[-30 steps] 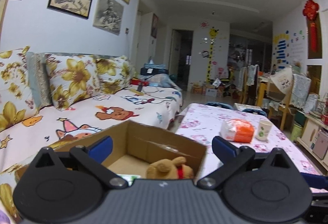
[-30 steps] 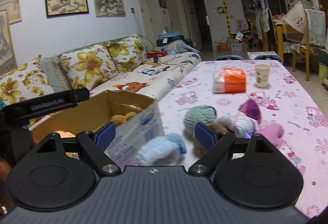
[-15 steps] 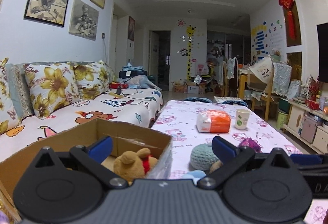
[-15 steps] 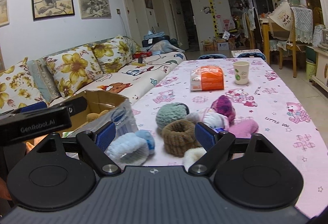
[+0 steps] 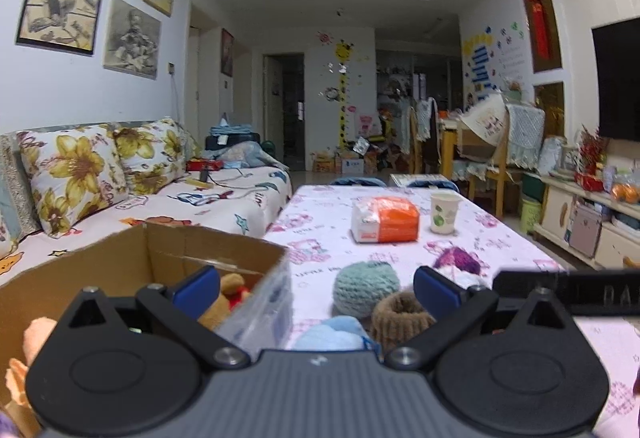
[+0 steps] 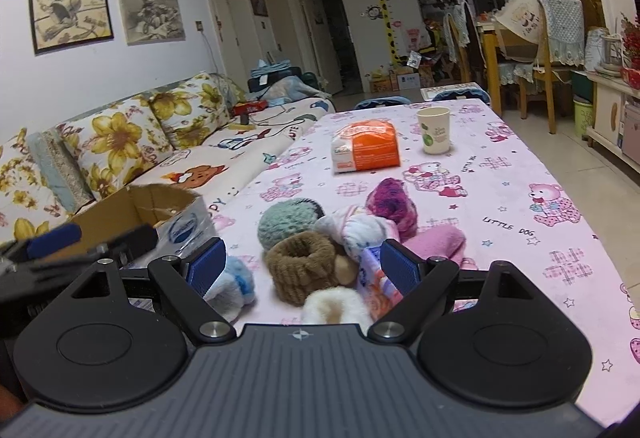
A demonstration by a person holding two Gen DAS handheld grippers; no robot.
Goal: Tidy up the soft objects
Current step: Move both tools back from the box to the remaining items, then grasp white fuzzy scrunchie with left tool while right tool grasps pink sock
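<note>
A pile of soft things lies on the pink table: a teal knitted ball (image 6: 289, 217), a brown fuzzy band (image 6: 305, 265), a purple knitted piece (image 6: 392, 202), a pale blue fluffy piece (image 6: 234, 286), a pink sock (image 6: 438, 240) and a cream piece (image 6: 334, 304). My right gripper (image 6: 302, 266) is open, its fingers on either side of the brown band. My left gripper (image 5: 316, 288) is open too, over the right rim of the cardboard box (image 5: 168, 258), which holds a tan plush bear (image 5: 228, 296). The teal ball (image 5: 366, 288) and brown band (image 5: 400, 316) sit just ahead of it.
Farther back on the table (image 6: 520, 173) stand an orange tissue pack (image 6: 366, 151) and a paper cup (image 6: 435, 129). A sofa with flowered cushions (image 5: 72, 173) runs along the left. Chairs (image 5: 500, 165) and a low cabinet (image 5: 592, 222) stand at the right.
Both views have swung to the right, from the box towards the pile. The right gripper has come closer to the soft things, and the brown band now lies between its fingers.
</note>
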